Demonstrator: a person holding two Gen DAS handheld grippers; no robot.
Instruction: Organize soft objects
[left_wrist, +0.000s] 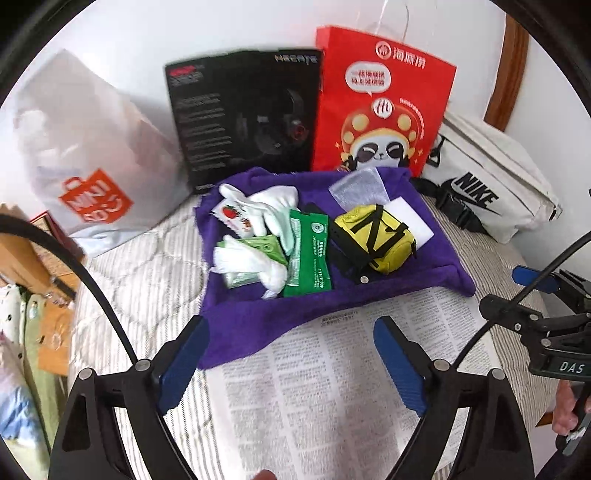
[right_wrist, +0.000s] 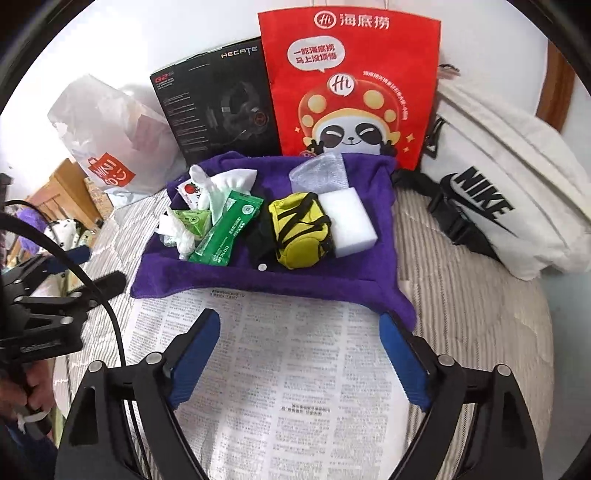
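A purple towel (left_wrist: 258, 317) (right_wrist: 295, 291) lies on a bed, partly over a newspaper (left_wrist: 332, 387) (right_wrist: 295, 387). On it lie a yellow pouch with black straps (left_wrist: 376, 236) (right_wrist: 299, 230), a white sponge block (left_wrist: 410, 218) (right_wrist: 349, 218), a green packet (left_wrist: 308, 254) (right_wrist: 225, 232), white socks (left_wrist: 273, 203) (right_wrist: 229, 181), crumpled white tissue (left_wrist: 251, 262) (right_wrist: 177, 232) and a grey cloth (left_wrist: 358, 186) (right_wrist: 321, 171). My left gripper (left_wrist: 291, 354) is open and empty, at the towel's near left edge. My right gripper (right_wrist: 301, 354) is open and empty, over the newspaper by the towel's near right corner.
Behind the towel stand a red paper bag (left_wrist: 380, 103) (right_wrist: 351, 81), a black headset box (left_wrist: 247, 114) (right_wrist: 218, 99) and a white plastic bag (left_wrist: 92, 158) (right_wrist: 110, 140). A white Nike bag (left_wrist: 487, 184) (right_wrist: 498, 192) lies at the right. A wooden nightstand (left_wrist: 37, 258) is left.
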